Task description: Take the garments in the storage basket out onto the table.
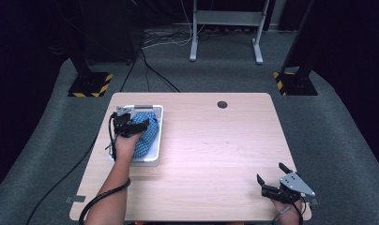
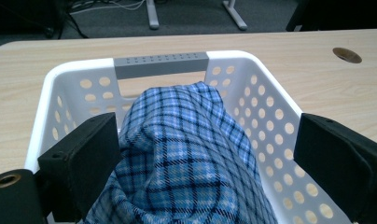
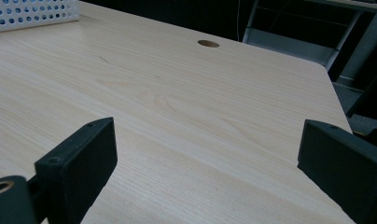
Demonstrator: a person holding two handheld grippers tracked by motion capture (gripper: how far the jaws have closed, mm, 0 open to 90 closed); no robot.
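Note:
A blue plaid cloth (image 1: 147, 135) lies bunched in a white perforated basket (image 1: 160, 133) at the table's left side. My left gripper (image 1: 130, 123) hangs over the basket. In the left gripper view the cloth (image 2: 186, 154) rises between the wide jaws of the left gripper (image 2: 207, 128). The left pad (image 2: 91, 154) brushes the fabric and the right pad stands clear of it, so the gripper is open. The basket's rim (image 2: 252, 63) has a grey handle (image 2: 161, 64) at its far end. My right gripper (image 1: 270, 172) rests open near the table's front right corner, with nothing between its jaws (image 3: 207, 135).
The wooden table (image 1: 216, 154) has a round cable hole (image 1: 222, 104) near its far edge. In the right gripper view a corner of the basket (image 3: 32, 11) sits at the far left. Cables and a desk frame (image 1: 225, 28) stand on the floor beyond.

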